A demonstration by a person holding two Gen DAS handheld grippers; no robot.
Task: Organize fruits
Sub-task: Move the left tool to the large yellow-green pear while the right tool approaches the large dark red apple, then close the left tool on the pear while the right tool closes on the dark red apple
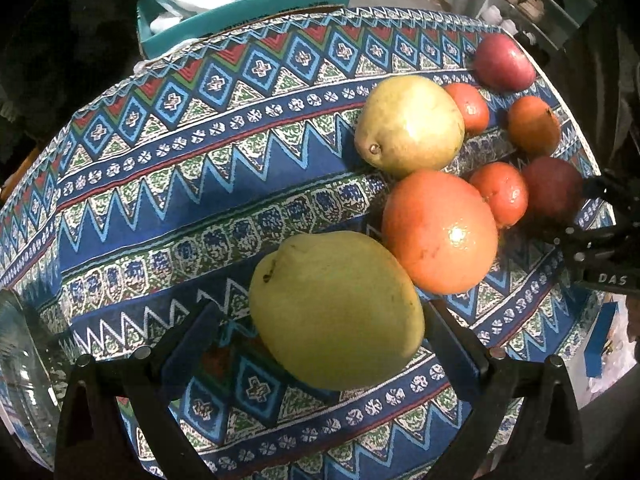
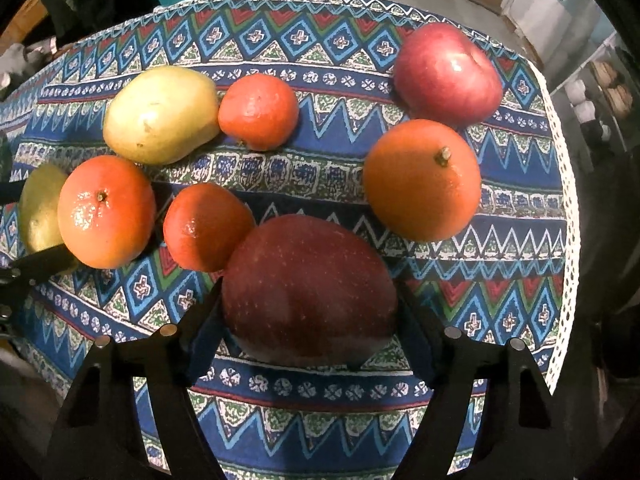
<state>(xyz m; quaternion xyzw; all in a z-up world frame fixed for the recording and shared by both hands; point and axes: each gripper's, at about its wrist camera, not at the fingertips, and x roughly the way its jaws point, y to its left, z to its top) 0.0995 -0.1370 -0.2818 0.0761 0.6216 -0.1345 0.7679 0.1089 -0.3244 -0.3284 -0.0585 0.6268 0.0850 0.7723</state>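
In the left wrist view a big yellow-green pear (image 1: 336, 312) lies on the patterned tablecloth (image 1: 180, 200). My left gripper (image 1: 326, 320) straddles it, open, with a gap on its left side. A large orange (image 1: 440, 232) touches the pear's far right. In the right wrist view a dark red apple (image 2: 308, 288) rests on the cloth, and my right gripper (image 2: 310, 308) has both pads against its sides. Around it lie a tangerine (image 2: 206, 226), a stemmed orange (image 2: 422, 180), a red apple (image 2: 448, 74), a second pear (image 2: 160, 114) and another orange (image 2: 106, 212).
A glass bowl (image 1: 24, 360) sits at the cloth's left edge. Behind the table stands a teal box (image 1: 248, 12) with bags in it. A lace-trimmed table edge (image 2: 568, 200) drops off on the right. Open cloth stretches to the left of the fruits.
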